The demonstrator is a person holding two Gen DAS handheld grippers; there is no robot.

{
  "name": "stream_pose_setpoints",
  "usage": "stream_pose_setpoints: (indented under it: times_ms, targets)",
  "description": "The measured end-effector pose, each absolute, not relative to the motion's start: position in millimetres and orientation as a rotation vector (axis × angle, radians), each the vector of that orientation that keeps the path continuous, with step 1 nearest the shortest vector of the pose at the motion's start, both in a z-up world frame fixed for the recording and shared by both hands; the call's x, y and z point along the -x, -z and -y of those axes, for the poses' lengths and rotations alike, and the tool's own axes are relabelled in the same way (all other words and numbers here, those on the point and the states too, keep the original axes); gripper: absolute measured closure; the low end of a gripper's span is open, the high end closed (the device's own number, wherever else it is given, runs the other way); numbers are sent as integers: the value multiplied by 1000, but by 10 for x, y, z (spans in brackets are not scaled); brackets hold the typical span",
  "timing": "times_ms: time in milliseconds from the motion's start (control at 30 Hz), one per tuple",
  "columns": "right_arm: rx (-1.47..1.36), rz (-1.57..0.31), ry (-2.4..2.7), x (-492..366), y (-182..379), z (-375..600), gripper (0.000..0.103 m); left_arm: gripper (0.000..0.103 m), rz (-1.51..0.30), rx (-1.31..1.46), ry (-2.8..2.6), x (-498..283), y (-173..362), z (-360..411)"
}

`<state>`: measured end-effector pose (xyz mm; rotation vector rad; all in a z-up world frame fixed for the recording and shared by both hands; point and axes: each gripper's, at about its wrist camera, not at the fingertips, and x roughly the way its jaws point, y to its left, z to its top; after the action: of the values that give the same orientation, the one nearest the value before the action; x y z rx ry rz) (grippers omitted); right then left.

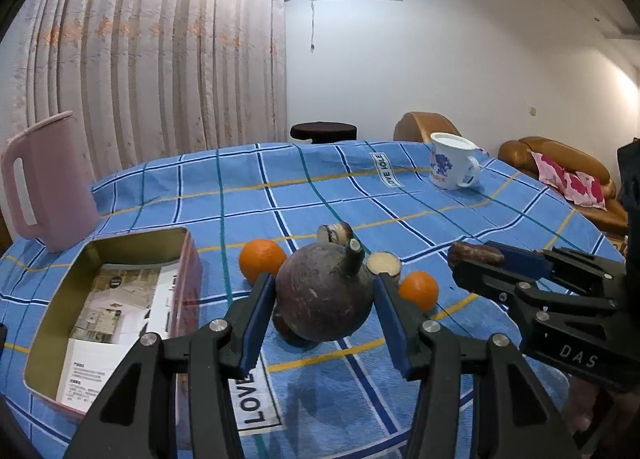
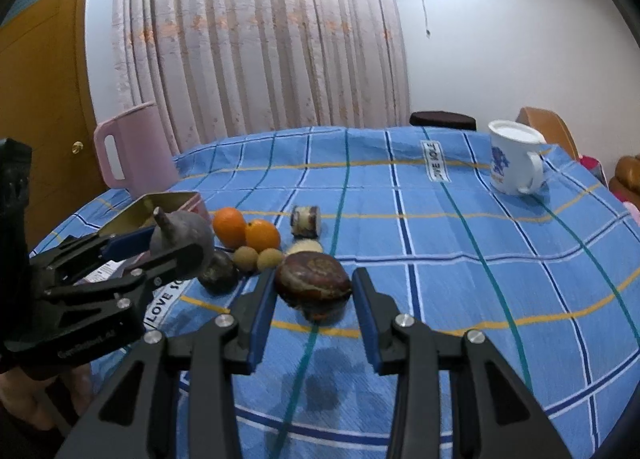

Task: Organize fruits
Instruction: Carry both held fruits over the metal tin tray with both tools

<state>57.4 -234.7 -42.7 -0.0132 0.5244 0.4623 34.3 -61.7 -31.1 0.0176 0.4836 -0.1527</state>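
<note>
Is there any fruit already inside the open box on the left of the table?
No: in the left wrist view the open box holds only printed paper, while the oranges sit outside on the tablecloth.

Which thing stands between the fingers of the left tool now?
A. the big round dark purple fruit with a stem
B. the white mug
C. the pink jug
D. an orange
A: in the left wrist view, the left tool has its blue-padded fingers on either side of the big round dark purple fruit with a stem.
</note>
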Motion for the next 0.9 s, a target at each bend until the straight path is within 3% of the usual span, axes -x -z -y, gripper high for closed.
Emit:
stream_pose_setpoints:
  times_ms: [567,900]
  targets:
    - [75,-471,-547,-661,166,1897,62,50,-448,34,72,-255,143,153]
    - [148,-457,-681,-840,27,1204,62,50,-462,74,-45,-311,121,-510]
